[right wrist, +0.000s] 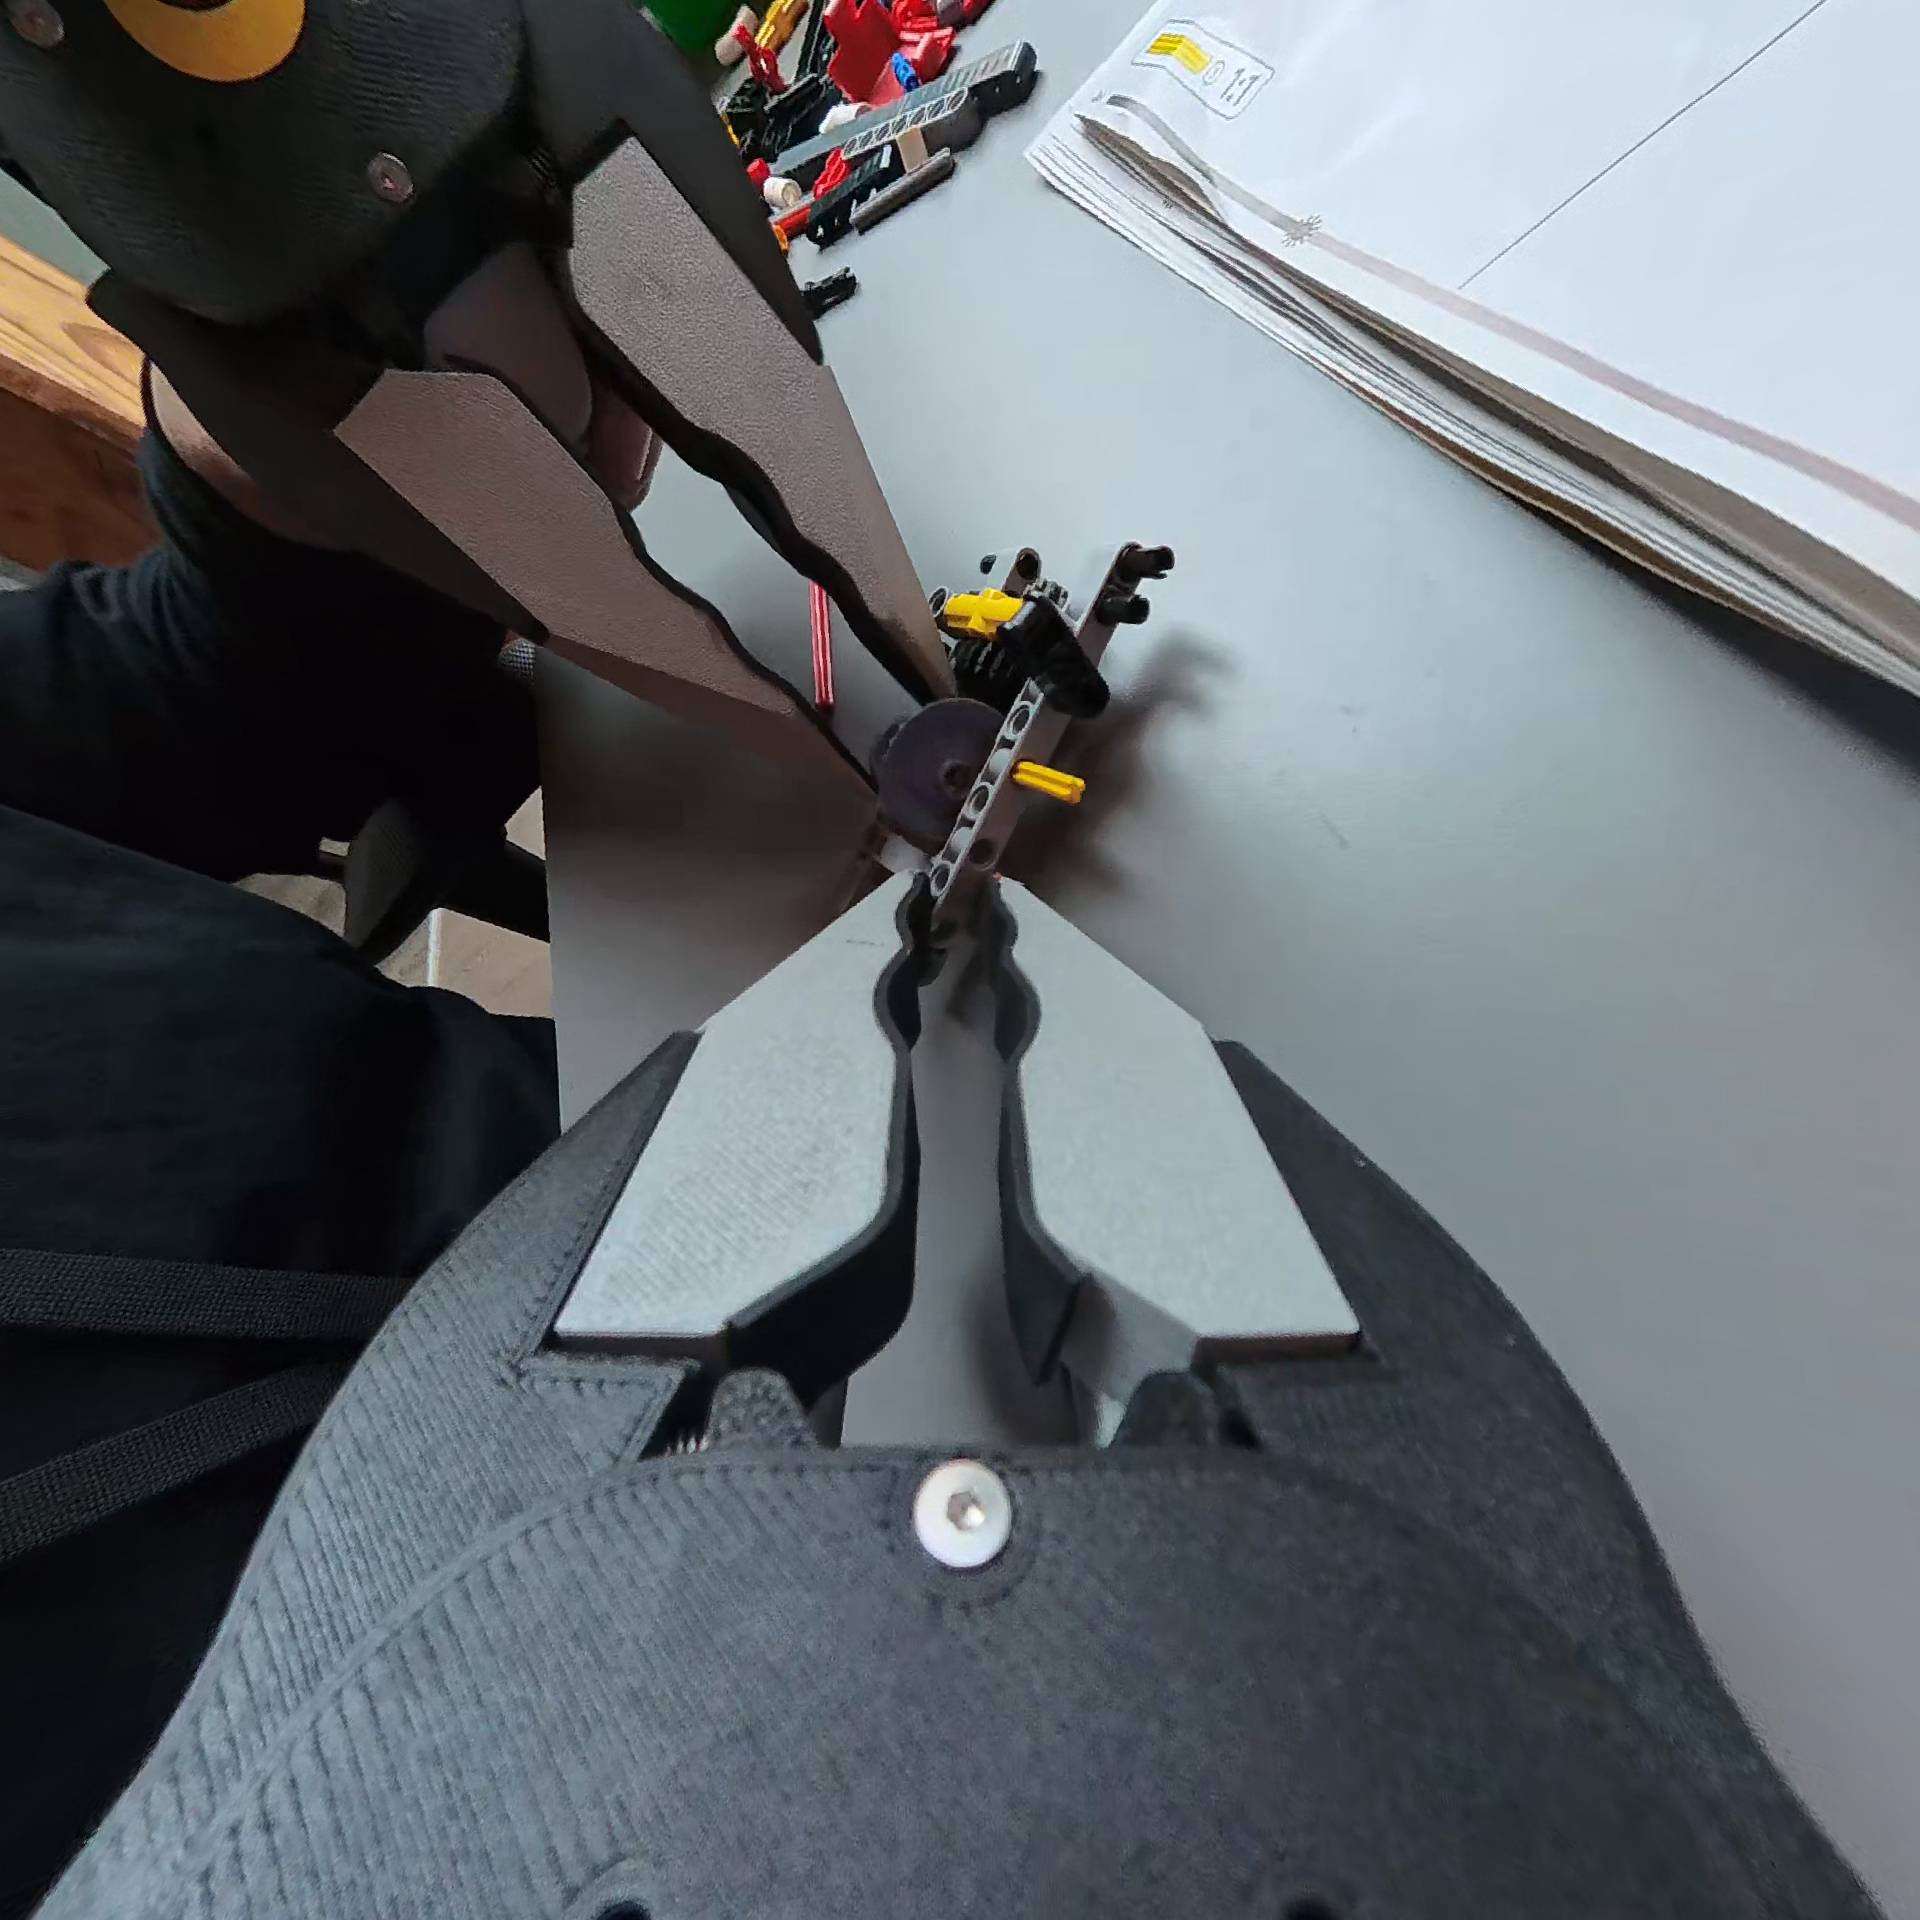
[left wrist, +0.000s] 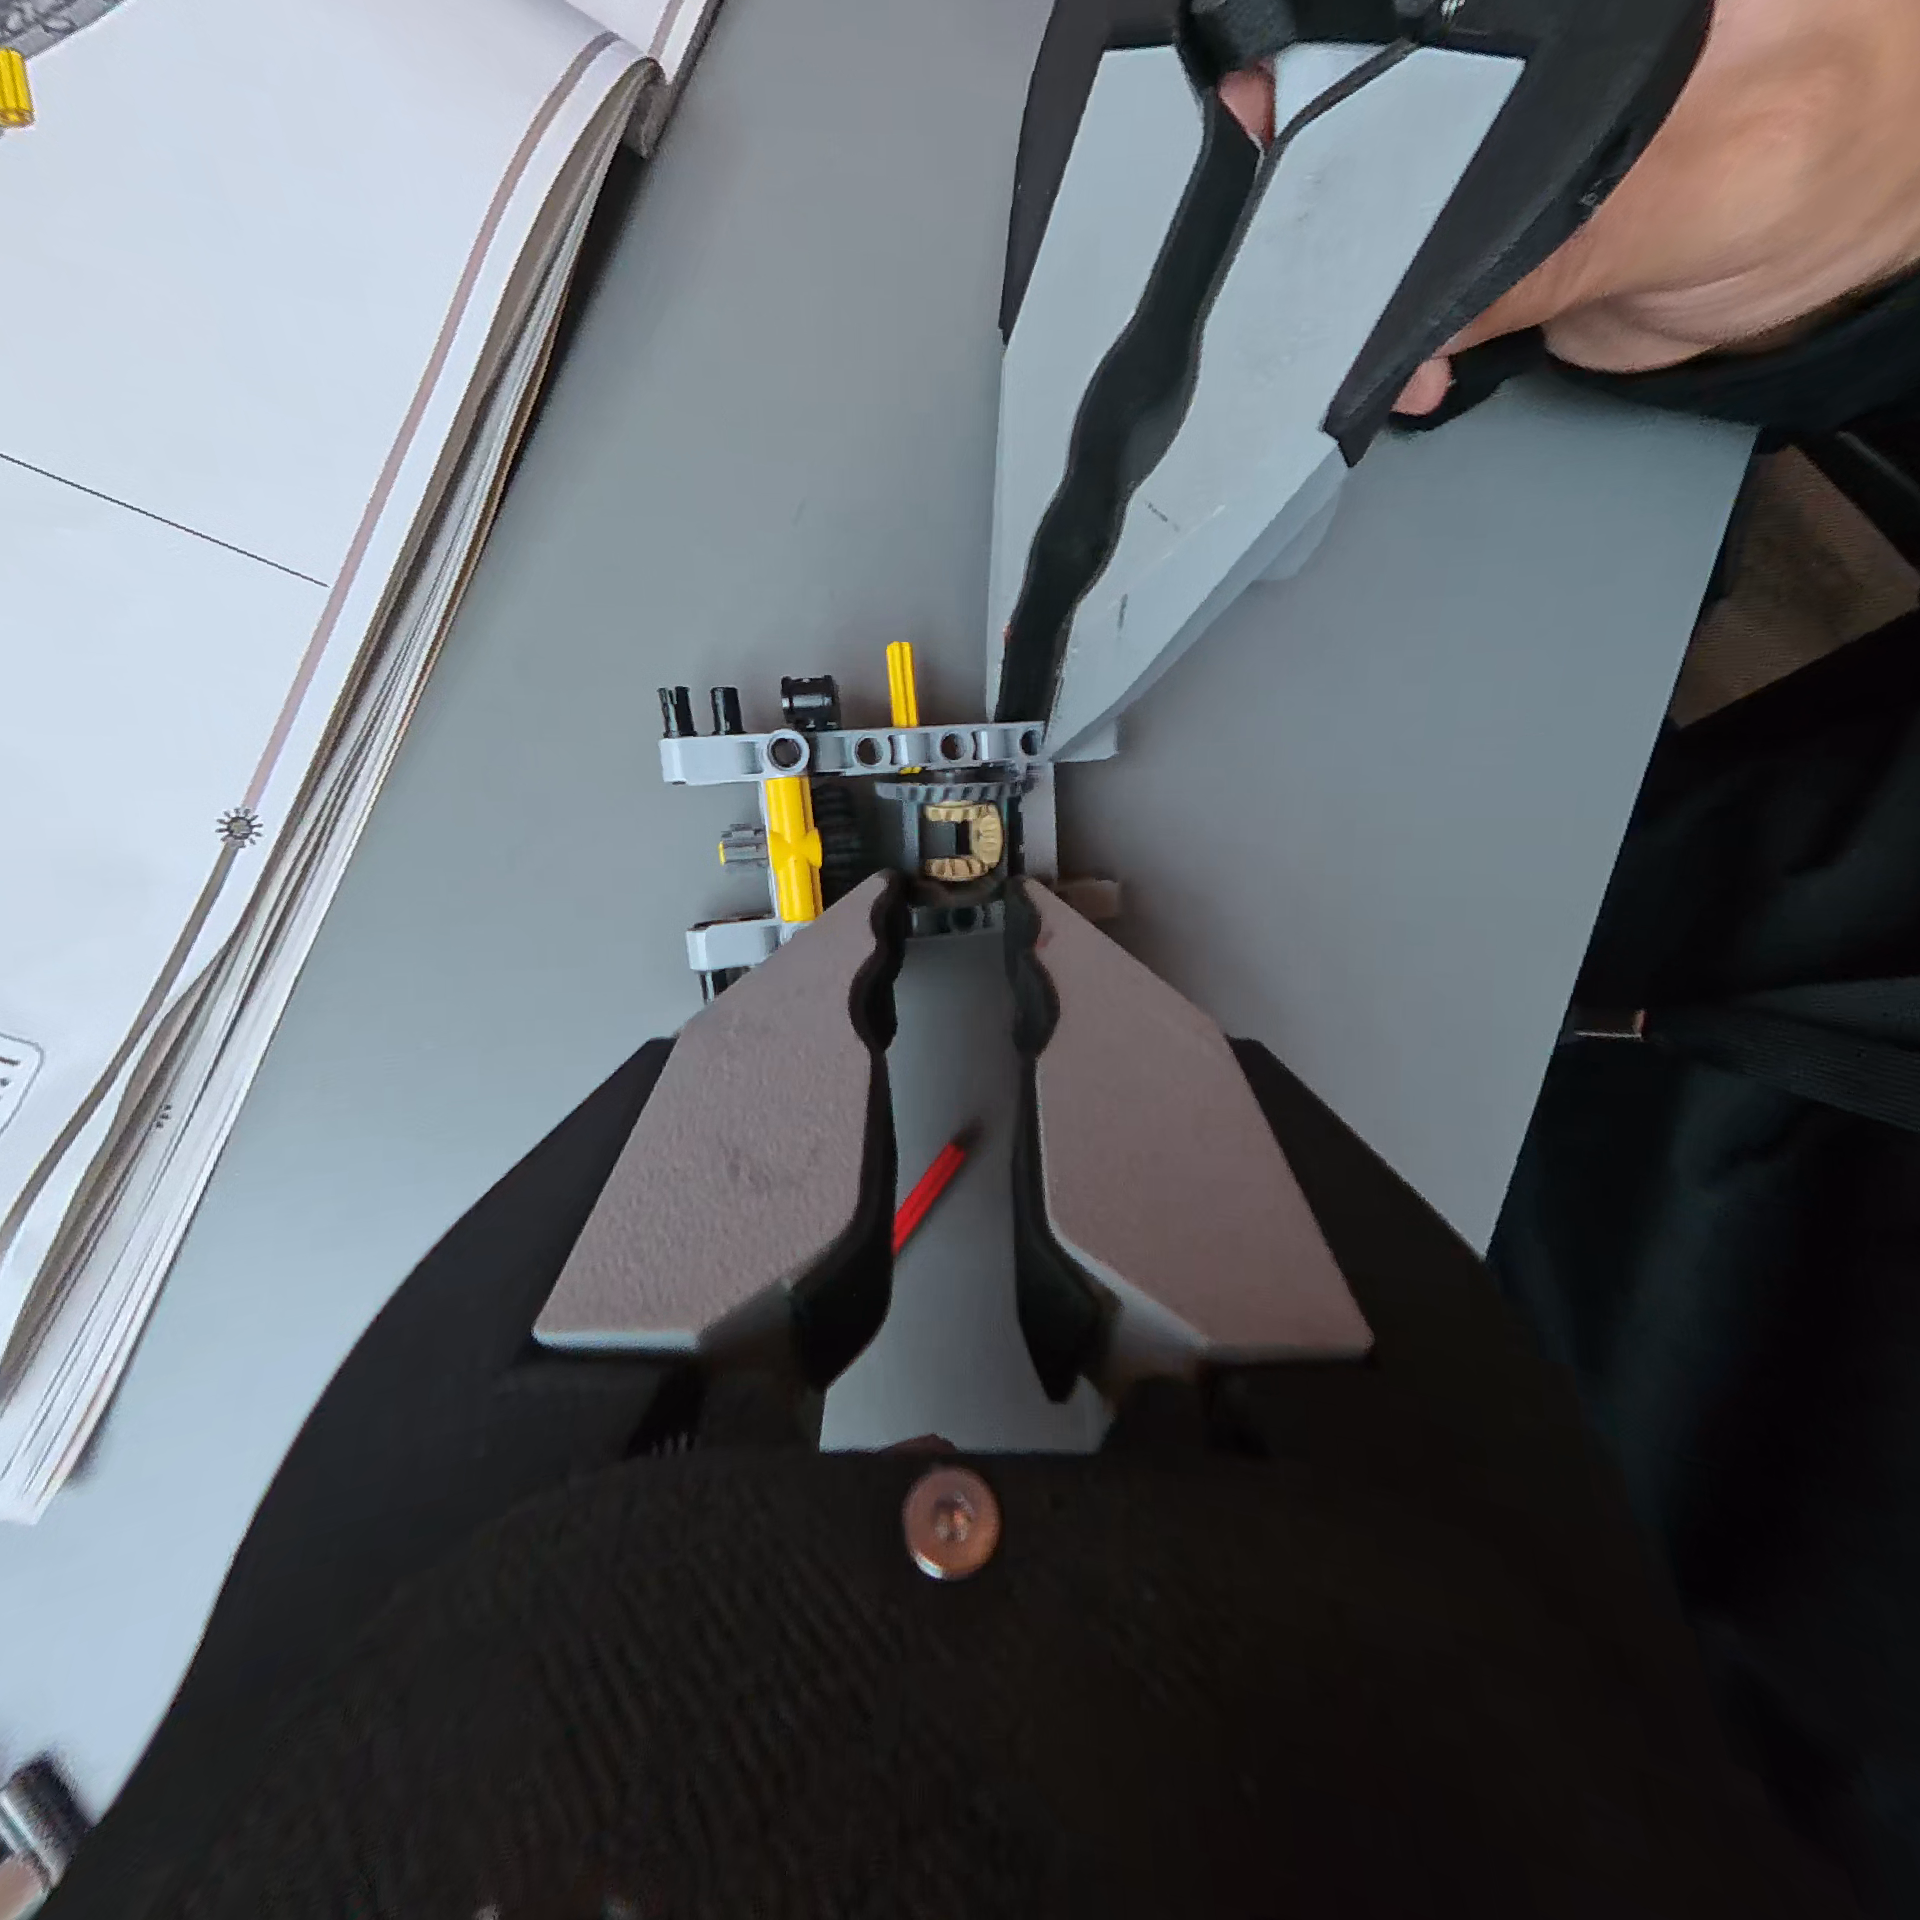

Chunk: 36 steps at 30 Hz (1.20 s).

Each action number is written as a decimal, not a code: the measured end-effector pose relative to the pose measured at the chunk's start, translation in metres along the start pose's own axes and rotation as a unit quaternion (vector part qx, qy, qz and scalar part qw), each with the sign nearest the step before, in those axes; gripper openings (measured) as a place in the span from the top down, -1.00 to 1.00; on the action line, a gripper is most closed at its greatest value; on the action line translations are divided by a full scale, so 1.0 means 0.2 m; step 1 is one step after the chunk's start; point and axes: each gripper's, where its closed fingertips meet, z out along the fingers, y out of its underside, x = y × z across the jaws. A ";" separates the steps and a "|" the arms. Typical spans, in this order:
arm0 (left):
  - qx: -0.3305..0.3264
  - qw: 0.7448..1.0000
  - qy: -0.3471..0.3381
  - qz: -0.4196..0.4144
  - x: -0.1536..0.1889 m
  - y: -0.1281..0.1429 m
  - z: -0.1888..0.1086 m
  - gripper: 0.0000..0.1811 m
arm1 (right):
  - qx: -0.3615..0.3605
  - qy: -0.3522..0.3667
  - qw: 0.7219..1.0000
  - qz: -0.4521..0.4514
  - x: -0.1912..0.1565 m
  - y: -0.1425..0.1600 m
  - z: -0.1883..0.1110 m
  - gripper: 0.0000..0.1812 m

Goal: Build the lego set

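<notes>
1. the left gripper [left wrist: 951,899] has its two fingers pinching the near end of the lego assembly [left wrist: 883,821], one tip on each side of the dark gear housing with the tan gear inside.
2. a red axle [left wrist: 928,1195] lies on the grey table [left wrist: 727,520] between the left gripper's fingers, closer to the camera than the assembly.
3. the right gripper [right wrist: 951,899] has its fingers closed on the end of the long grey beam [right wrist: 992,790] of the assembly, which is held just above the table near its front edge.
4. on the assembly, a yellow axle [left wrist: 900,681] and black pins [left wrist: 701,707] stick out of the beam on its far side; a yellow connector [left wrist: 790,847] sits beside a black gear.
5. a person's hand [left wrist: 1714,208] wraps the right gripper's handle, seen in the left wrist view.
6. farther out, an open instruction booklet [right wrist: 1558,260] lies flat on the table, well apart from the assembly.
7. farthest, a pile of loose lego parts [right wrist: 873,94] in red, black and grey sits at the table's far edge.
</notes>
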 end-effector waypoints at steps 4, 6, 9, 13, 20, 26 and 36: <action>-0.003 1.000 -0.005 -0.004 0.00 -0.01 0.01 0.82 | 0.012 0.024 1.000 -0.007 0.06 -0.04 -0.06 0.79; 0.000 1.000 -0.006 -0.009 -0.01 -0.01 0.00 0.82 | 0.023 0.033 0.999 -0.008 0.08 -0.08 -0.08 0.71; 0.002 1.000 -0.006 -0.014 -0.01 -0.01 0.00 0.82 | 0.011 0.053 0.998 -0.007 0.16 -0.10 -0.07 0.69; 0.004 1.000 -0.007 -0.014 -0.01 -0.01 0.00 0.83 | 0.007 -0.012 1.000 0.017 0.13 -0.13 -0.02 0.79; 0.018 1.000 -0.011 -0.020 -0.02 -0.02 0.00 0.82 | 0.005 -0.045 0.999 0.026 0.09 -0.13 0.01 0.97; 0.027 0.999 -0.018 -0.026 -0.02 -0.03 0.01 0.82 | 0.017 -0.040 0.999 0.024 0.10 -0.14 -0.01 0.98; 0.037 0.995 -0.097 0.001 0.00 -0.04 -0.05 0.72 | 0.015 -0.020 1.000 0.005 0.11 -0.13 -0.01 0.97</action>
